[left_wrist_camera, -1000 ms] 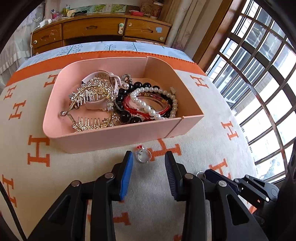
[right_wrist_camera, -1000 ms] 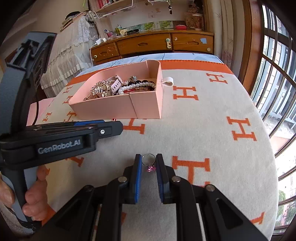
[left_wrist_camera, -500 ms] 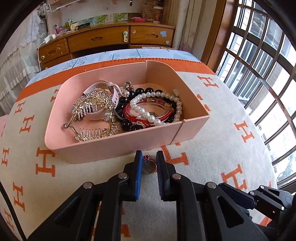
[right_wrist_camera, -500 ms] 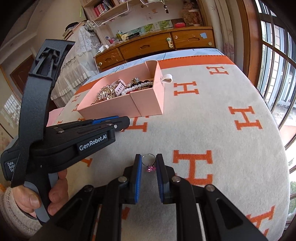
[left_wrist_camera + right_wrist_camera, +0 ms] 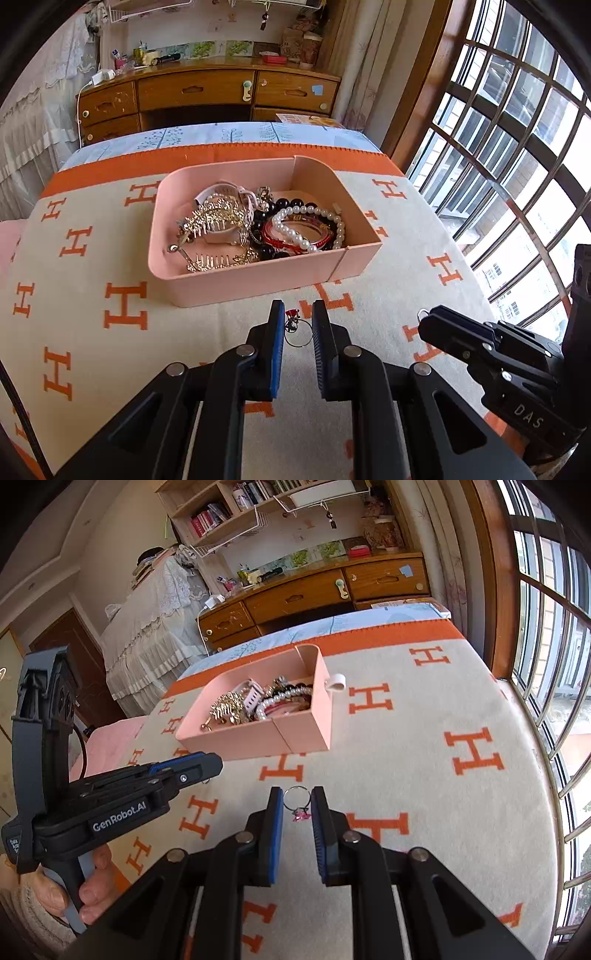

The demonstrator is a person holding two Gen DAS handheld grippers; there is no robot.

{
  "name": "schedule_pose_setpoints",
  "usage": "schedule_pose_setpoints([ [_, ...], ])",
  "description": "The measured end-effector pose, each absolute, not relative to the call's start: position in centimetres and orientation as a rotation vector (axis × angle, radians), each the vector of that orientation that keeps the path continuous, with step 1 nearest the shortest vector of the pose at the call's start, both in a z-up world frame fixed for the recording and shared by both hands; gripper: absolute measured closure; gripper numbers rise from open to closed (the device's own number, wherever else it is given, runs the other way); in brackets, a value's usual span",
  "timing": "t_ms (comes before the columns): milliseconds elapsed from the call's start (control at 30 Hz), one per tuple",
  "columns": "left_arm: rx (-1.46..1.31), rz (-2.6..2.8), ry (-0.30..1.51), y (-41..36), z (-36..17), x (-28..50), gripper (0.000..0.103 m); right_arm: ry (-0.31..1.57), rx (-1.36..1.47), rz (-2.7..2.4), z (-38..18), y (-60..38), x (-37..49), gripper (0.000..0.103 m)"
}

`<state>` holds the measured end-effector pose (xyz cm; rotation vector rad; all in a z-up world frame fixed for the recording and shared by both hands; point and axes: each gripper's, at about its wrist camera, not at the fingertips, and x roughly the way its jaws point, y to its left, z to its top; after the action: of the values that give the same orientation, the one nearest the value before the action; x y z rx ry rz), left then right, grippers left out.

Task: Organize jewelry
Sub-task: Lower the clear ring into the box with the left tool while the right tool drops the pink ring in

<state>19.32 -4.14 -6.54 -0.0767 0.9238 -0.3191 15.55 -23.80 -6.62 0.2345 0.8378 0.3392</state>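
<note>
The pink box [image 5: 258, 284] holds pearl bracelets [image 5: 295, 225], black beads and gold combs [image 5: 218, 218]. The left gripper [image 5: 298, 317] is clamped on a red-charm ring [image 5: 297, 330]. The right gripper [image 5: 297, 799] is clamped on a pink-stone ring [image 5: 298, 805].

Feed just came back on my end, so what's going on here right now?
A person holds a tool in each hand over the patterned blanket. The left tool is shut on a ring with a red charm; the right tool is shut on a ring with a pink stone. Neither ring is yet in the pink box of jewelry.
</note>
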Motion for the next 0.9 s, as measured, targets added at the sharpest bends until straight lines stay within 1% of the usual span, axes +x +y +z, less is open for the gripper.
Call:
schedule_pose_setpoints([
  [200, -0.087, -0.347, 0.913, -3.1, -2.1, 20.7, 0.09, 0.792, 0.253, 0.38, -2.6, -22.9, 18.2, 0.088],
  [433, -0.079, -0.367, 0.886, -2.8, 2.2, 25.6, 0.09, 0.795, 0.297, 0.412, 0.7, -21.3, 23.8, 0.088],
  [667, -0.08, -0.38, 0.934, -3.3, 1.3, 30.1, 0.089, 0.883, 0.342, 0.377, -0.5, -20.7, 28.5, 0.087],
  [700, -0.075, -0.381, 0.938, -3.4, 1.1, 30.4, 0.088, 0.895, 0.342, 0.369, -0.7, -20.7, 28.9, 0.086],
  [733, -0.072, -0.382, 0.943, -3.5, 0.7, 30.6, 0.084, 0.908, 0.345, 0.362, -1.0, -20.6, 29.2, 0.084],
  [767, -0.071, -0.381, 0.948, -3.5, 0.4, 30.8, 0.081, 0.919, 0.352, 0.357, -1.3, -20.7, 29.3, 0.078],
  [900, -0.062, -0.366, 0.952, -3.3, -0.3, 30.9, 0.077, 0.933, 0.365, 0.338, -2.1, -20.8, 29.3, 0.077],
])
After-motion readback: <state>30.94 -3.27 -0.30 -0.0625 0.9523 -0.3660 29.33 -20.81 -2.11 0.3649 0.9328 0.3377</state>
